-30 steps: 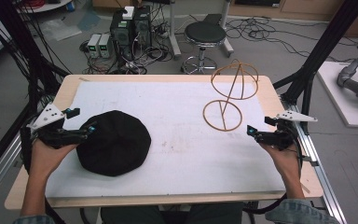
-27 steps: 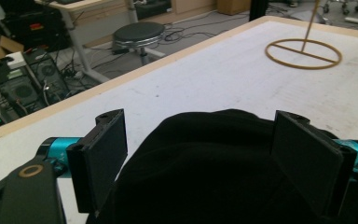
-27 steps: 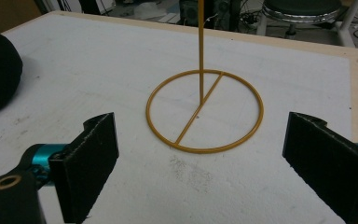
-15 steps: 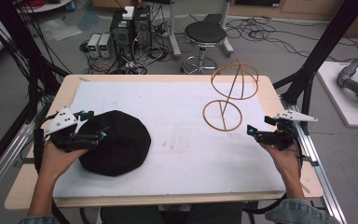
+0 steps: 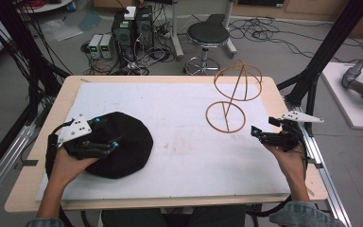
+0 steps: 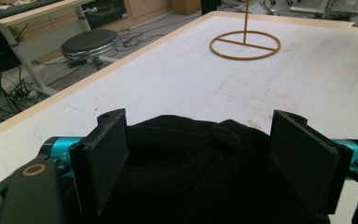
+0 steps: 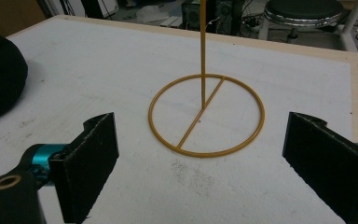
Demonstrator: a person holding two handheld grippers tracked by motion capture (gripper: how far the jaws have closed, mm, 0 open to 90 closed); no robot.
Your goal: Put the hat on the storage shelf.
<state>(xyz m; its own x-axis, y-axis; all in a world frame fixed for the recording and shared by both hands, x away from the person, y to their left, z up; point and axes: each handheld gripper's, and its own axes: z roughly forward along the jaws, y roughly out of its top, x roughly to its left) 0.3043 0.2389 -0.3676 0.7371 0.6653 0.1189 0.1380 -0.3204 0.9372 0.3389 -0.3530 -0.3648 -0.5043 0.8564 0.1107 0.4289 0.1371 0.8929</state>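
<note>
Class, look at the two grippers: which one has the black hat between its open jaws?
The left gripper: the black hat sits between its jaws. The right gripper faces the wire stand, jaws bare.

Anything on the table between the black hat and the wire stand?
Nothing visible. Only bare white mat lies between the black hat, under the open left claw, and the wire stand.

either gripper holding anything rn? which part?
Nothing is held. The left gripper has open jaws straddling the black hat, over its crown, not closed on it. The right gripper is open, short of the wire stand.
</note>
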